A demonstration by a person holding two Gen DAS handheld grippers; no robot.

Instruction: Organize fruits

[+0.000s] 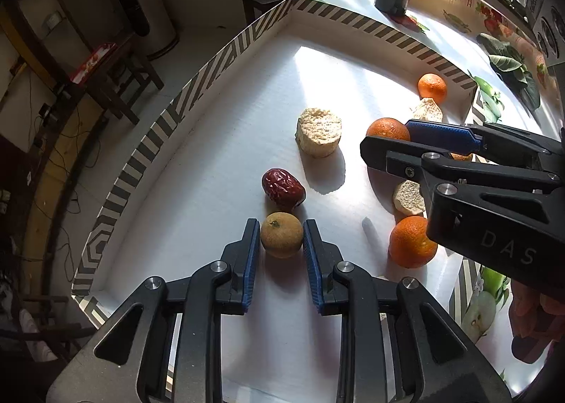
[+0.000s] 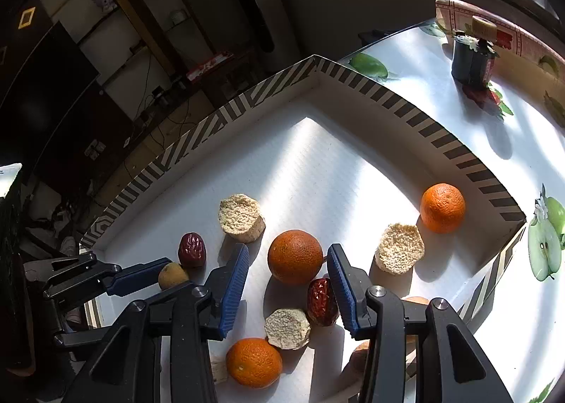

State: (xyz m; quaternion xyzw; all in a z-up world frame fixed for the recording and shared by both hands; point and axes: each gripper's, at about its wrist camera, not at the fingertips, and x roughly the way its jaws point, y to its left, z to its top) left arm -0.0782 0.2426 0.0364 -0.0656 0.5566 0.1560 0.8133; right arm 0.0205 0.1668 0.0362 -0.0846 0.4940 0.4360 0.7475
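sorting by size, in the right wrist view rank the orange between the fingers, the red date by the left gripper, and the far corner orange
1. orange between the fingers
2. far corner orange, though farther away, so the gap is unsure
3. red date

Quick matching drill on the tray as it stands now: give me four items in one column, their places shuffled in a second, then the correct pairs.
Items:
1. longan
2. red date
3. left gripper
4. right gripper

Places:
A. touching the longan on its far side
B. jaws either side of the longan, small gaps showing
C. between the left gripper's fingers, resting on the tray
D. jaws apart around an orange

Pairs: 1-C, 2-A, 3-B, 4-D
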